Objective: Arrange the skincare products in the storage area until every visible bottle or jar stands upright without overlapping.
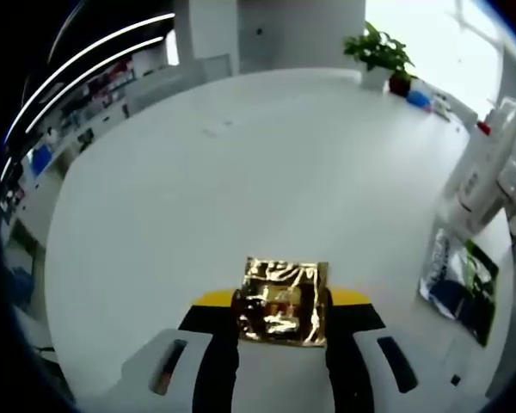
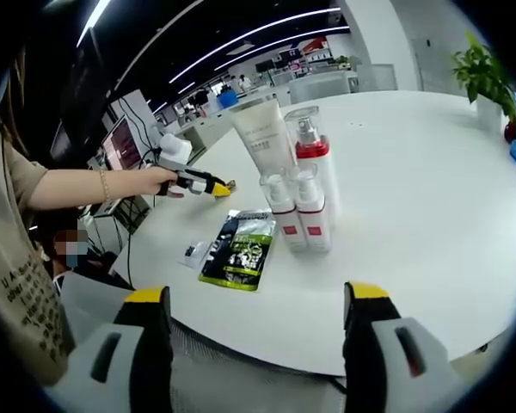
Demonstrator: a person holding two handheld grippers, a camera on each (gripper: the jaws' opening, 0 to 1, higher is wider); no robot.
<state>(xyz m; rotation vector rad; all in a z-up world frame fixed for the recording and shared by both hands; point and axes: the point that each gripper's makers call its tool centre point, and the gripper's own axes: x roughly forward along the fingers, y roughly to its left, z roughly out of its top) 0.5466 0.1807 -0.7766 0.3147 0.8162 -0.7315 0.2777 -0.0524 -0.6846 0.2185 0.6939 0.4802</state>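
The left gripper [image 1: 281, 320] is pinching a gold foil packet [image 1: 283, 301] above the white table [image 1: 241, 189], while the right gripper [image 2: 256, 323] is hovering with jaws wide apart before the upright bottles [image 2: 299, 202] and a flat green pouch [image 2: 239, 249].

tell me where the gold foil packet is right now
The gold foil packet is clamped between the left gripper jaws, low centre in the left gripper view, over the white table.
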